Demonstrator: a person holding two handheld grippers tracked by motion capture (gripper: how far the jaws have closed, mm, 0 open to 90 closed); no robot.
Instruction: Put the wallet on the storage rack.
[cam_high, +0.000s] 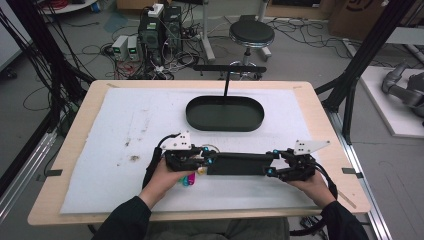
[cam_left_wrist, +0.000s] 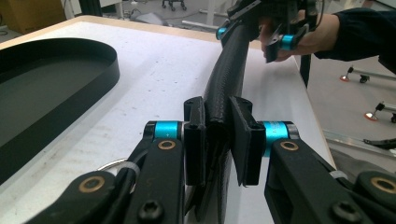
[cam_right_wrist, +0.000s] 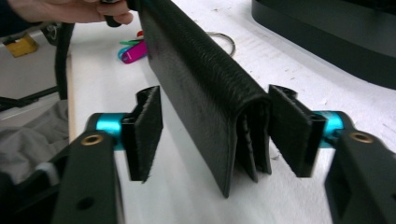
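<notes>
A: Item one?
B: Wallet (cam_high: 235, 163), black, long, folded. It stands on its edge with the fold up, held level between the two grippers, near the front of the white mat (cam_high: 125, 125).

A: Left gripper (cam_high: 205, 161)?
B: Closed on the wallet's left end. In the left gripper view both pads (cam_left_wrist: 195, 140) press flat against the wallet (cam_left_wrist: 226, 84), one on each side of the fold. A firm hold.

A: Right gripper (cam_high: 274, 163)?
B: Set astride the right end. In the right gripper view the wallet (cam_right_wrist: 201, 88) stands between the jaws; the right-hand pad (cam_right_wrist: 285, 128) sits just beside or against it, I cannot tell which. The left-hand pad stands clear, with a plain gap. Jaws partly open, no grip.

A: Hands?
B: One behind each gripper, dark sleeves coming in from the bottom of the high view.

A: Other items?
B: Tray (cam_high: 225, 114), black, oval, on the mat beyond the wallet and well apart from it. Keys (cam_high: 189, 179) with pink and green tags and a metal ring, on the mat just beside the left gripper. Table (cam_high: 75, 150), pale wood, under the mat. Stool (cam_high: 251, 34) on the floor beyond the table.
</notes>
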